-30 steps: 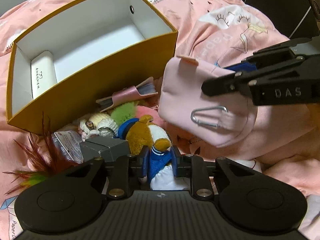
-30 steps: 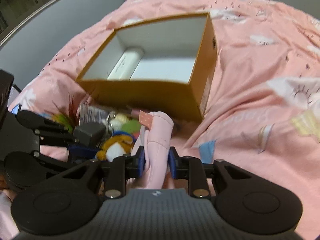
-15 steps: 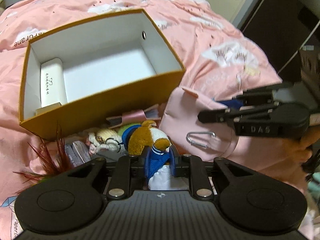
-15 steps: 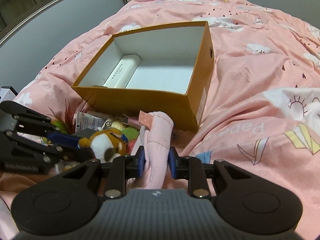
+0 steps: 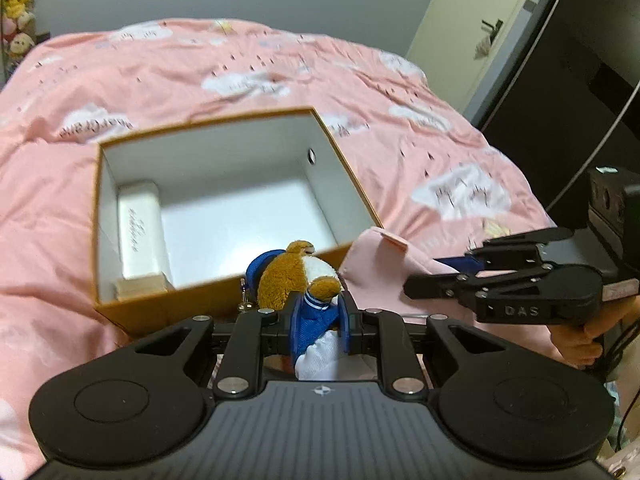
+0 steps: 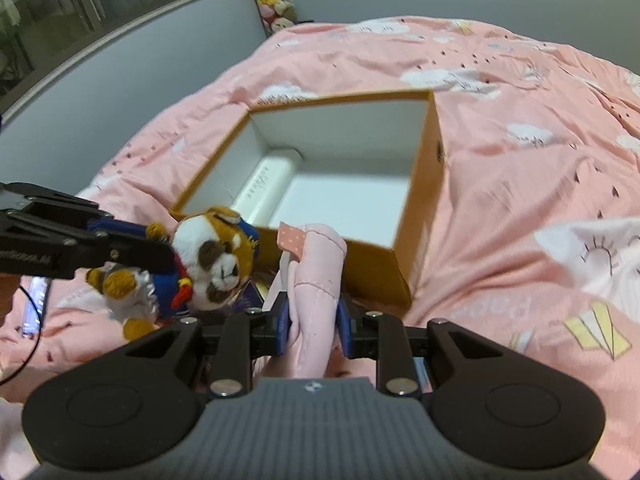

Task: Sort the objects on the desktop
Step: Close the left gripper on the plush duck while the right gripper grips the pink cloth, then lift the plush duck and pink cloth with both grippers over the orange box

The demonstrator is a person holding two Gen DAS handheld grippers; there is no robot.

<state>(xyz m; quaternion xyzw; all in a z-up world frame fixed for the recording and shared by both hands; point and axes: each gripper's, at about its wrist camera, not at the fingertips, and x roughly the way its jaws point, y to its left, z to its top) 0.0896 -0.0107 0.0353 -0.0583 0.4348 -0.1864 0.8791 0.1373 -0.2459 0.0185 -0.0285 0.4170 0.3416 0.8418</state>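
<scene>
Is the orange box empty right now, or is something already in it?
Not empty. The box holds a white case along one inner wall; the rest of its floor is bare.

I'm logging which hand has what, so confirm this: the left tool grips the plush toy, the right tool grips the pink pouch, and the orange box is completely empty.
Not empty: the orange box holds a white carton along one wall, as both wrist views show. The rest stands: the left tool grips the plush toy, the right tool the pink pouch.
</scene>
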